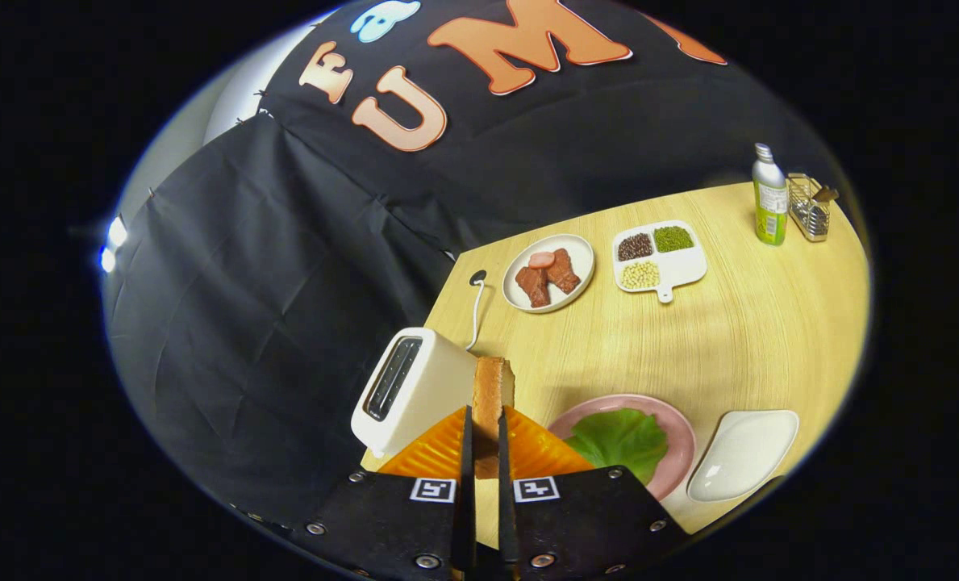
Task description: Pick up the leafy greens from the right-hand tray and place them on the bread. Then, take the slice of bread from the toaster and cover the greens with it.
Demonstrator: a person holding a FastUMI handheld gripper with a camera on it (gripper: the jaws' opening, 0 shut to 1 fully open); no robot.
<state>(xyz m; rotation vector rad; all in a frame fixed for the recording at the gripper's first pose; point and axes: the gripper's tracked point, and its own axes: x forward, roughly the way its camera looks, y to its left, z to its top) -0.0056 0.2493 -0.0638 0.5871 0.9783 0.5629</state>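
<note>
Gripper view, gripper (485, 440) clamped on bread slice (493, 395), beside white toaster (414, 387)

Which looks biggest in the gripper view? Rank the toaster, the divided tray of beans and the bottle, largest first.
1. Toaster, though it sits nearest the camera.
2. Divided tray of beans.
3. Bottle, farthest off.
The gripper is shut on the bread slice.

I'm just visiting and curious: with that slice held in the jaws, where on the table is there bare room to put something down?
The gripper is shut on the bread slice. The widest bare patch of table lies between the divided bean tray, the bottle and the pink plate with greens. It is crowded near the jaws: toaster, pink plate, white tray.
</note>
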